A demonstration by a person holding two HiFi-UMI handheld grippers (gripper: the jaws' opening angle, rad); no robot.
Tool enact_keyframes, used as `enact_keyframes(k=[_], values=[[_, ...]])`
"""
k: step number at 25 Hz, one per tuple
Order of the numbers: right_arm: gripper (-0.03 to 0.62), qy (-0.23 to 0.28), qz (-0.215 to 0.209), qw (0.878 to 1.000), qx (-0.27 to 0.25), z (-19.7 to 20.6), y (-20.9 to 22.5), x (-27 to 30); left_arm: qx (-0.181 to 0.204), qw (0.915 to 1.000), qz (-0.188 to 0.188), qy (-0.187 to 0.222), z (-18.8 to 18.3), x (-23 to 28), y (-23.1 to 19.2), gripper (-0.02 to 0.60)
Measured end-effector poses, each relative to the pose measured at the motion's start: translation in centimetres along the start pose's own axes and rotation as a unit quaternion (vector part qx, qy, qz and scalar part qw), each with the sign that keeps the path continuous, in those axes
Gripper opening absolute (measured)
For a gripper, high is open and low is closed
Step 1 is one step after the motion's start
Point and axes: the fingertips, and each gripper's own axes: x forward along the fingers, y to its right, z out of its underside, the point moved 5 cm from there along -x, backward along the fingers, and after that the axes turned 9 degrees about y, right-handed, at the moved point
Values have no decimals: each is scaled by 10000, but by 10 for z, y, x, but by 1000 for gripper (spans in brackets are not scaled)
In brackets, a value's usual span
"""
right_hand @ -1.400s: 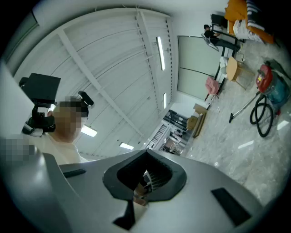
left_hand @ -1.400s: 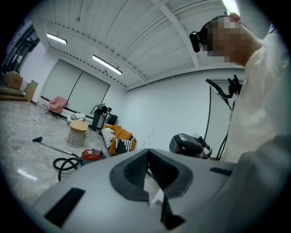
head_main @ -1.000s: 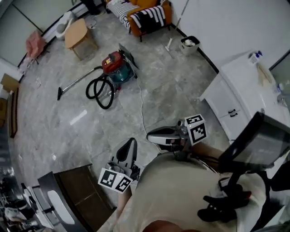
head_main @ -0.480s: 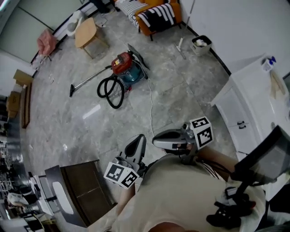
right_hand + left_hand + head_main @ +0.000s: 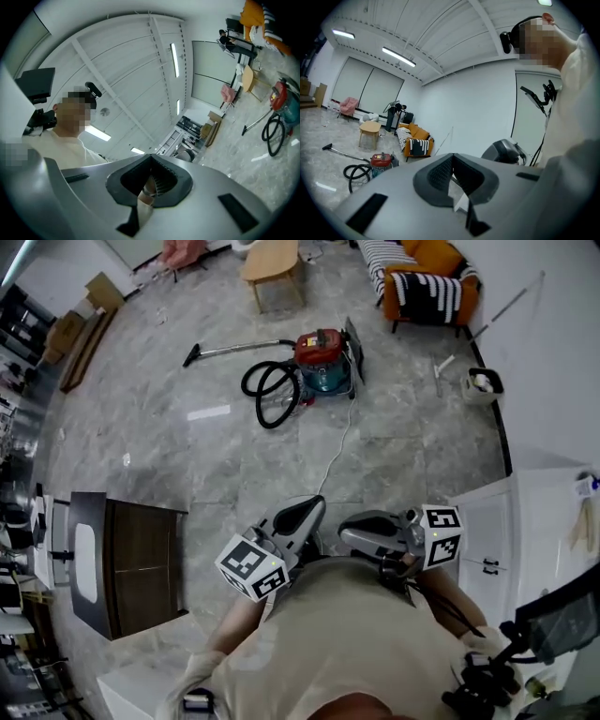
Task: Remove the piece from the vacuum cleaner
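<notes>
The red and teal vacuum cleaner [image 5: 321, 354] stands on the grey marble floor far ahead. Its black hose [image 5: 267, 395] is coiled to its left and its wand [image 5: 234, 350] lies flat on the floor. The left gripper view shows the vacuum cleaner [image 5: 380, 161] small at lower left; the right gripper view has it [image 5: 281, 96] at the right edge. My left gripper [image 5: 302, 515] and right gripper [image 5: 361, 526] are held side by side close to my chest, far from the machine. Both are shut with nothing between the jaws.
A white cord [image 5: 342, 442] runs from the vacuum cleaner toward me. An orange sofa [image 5: 427, 282] and a wooden table [image 5: 274, 261] stand behind it, with a small bin [image 5: 483, 382] to the right. A dark cabinet [image 5: 136, 559] is at my left, a white cabinet [image 5: 553, 521] at my right.
The head view has swung, so the vacuum cleaner now sits at the top centre instead of upper left. Both grippers have come closer together in front of my chest and remain shut.
</notes>
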Motion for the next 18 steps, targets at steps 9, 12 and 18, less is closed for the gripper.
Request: enact_keyframes(k=[9, 12, 18], values=[[5, -256, 206, 9986, -411, -9, 23, 45, -37, 9975, 451, 545, -30, -3, -60, 5], [5, -299, 422, 9969, -589, -15, 40, 69, -164, 9958, 625, 649, -40, -6, -92, 5], [3, -460, 617, 9938, -799, -20, 85, 141, -285, 9936, 785, 757, -65, -31, -174, 5]])
